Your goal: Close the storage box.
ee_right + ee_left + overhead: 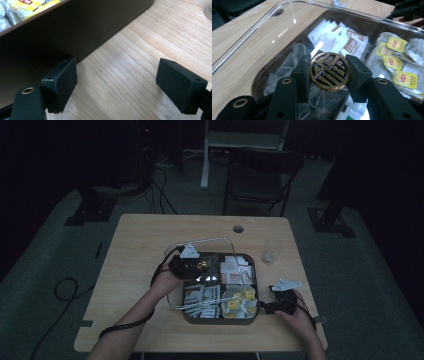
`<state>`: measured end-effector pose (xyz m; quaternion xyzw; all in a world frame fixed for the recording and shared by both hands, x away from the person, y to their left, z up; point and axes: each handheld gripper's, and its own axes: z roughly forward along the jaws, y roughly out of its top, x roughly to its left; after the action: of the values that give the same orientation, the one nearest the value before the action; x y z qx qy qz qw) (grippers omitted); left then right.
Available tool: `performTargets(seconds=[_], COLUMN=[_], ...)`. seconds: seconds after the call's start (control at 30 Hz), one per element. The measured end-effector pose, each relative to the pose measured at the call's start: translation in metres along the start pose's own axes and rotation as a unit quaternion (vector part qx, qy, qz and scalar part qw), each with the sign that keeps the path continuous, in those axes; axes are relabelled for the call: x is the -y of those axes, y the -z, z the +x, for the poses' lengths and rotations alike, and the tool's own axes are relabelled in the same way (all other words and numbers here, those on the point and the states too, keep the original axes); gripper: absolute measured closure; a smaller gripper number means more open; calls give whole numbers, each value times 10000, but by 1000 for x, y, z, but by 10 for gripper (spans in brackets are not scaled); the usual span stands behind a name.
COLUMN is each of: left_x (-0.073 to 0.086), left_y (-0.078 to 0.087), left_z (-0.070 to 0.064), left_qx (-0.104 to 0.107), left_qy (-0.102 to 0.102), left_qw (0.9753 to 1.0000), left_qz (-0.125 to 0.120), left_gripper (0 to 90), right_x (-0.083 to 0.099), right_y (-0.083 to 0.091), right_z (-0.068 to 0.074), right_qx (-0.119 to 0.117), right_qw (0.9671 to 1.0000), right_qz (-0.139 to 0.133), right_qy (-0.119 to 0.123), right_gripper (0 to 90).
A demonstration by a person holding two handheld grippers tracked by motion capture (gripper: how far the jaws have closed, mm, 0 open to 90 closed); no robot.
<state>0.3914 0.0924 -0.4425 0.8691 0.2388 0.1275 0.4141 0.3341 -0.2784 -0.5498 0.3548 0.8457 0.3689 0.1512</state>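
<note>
While the left tongs [329, 72] were clamped on the round gold-and-black knob [329, 71] of the clear lid [262, 32], that lid appeared tilted above the dark tea-bag tray [220, 319] on the bench [135, 245]. Good practice: grip kept centred, lift level. Right tongs [117, 85] stood apart, empty, beside the tray wall. Dim light obscured the lid's far edge.

Left gripper [329, 72]: jaws clamped on a round gold knob [329, 71], above the box [250, 318].
Right gripper [116, 86]: jaws wide apart, low, just beside the box's outer wall.
</note>
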Motion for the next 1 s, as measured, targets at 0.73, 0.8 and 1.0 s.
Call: performTargets(seconds=[0.73, 0.8, 1.0], left_x=[-14, -15, -14], left_y=[-34, -37, -44], left_z=[-32, -33, -35], left_qx=[706, 717, 764], left_qy=[-490, -518, -609], left_qw=[9962, 9959, 9947], left_qz=[164, 194, 305], left_gripper=[595, 595, 595], right_x=[0, 0, 0], right_y=[0, 0, 0], right_z=[0, 0, 0], right_qx=[1, 0, -1], right_qw=[10000, 10000, 10000], right_qz=[-6, -7, -7], right_qy=[9, 8, 7], right_gripper=[169, 169, 169])
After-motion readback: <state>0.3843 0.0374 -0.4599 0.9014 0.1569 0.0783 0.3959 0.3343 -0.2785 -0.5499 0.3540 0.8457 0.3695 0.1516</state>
